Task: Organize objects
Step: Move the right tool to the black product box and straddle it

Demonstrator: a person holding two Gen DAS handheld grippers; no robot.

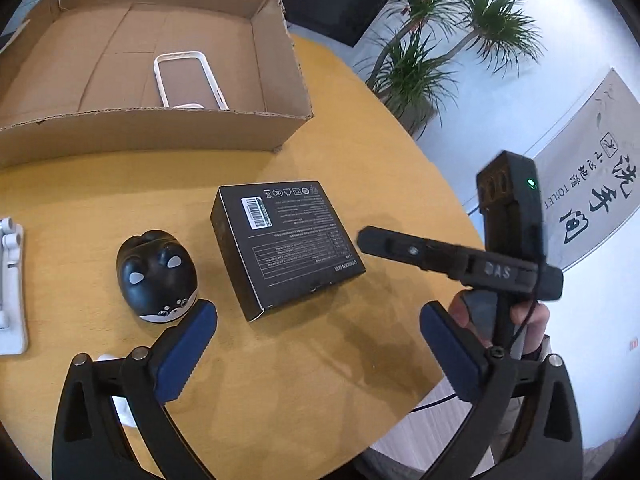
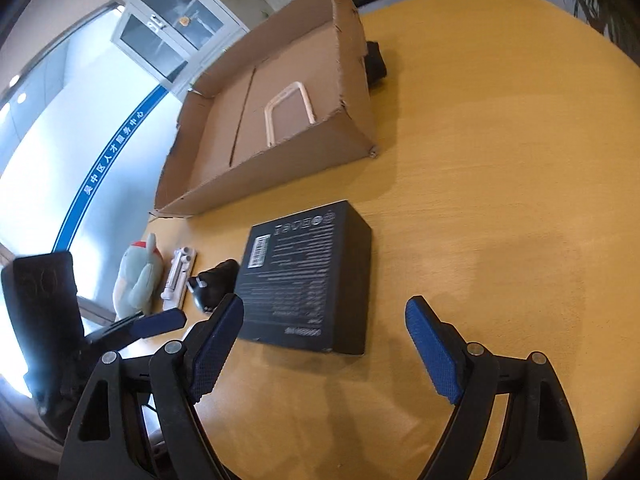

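The left gripper [image 1: 318, 338] hangs over the yellow wooden table [image 1: 320, 380] with its blue-padded jaws spread wide and nothing between them, pointing down at a slant toward a black product box [image 1: 286, 246] that lies flat on the table with its printed label face up. Just left of that box sits a small black toy [image 1: 158, 276] with a white face, close to the left blue pad [image 1: 186, 354] but not touching it, and further left a white folding stand [image 1: 12, 284] lies at the edge of the view. Behind these stands an open cardboard tray [image 1: 160, 136], and inside it on the floor lies a white phone bumper frame [image 1: 188, 80]. The right gripper [image 2: 326, 346] is likewise released, its jaws apart and empty, hovering over the table near the front edge of the same black box, which lies just ahead of its left pad [image 2: 216, 350]. From the right wrist view a grey plush toy [image 2: 138, 280] shows at the far left of the table, beside the white stand, and a dark object [image 2: 376, 60] that I cannot identify rests behind the tray's far wall. A person's hand [image 1: 532, 320] grips the right gripper's handle in the left wrist view, with potted plants [image 1: 440, 40] on the floor beyond
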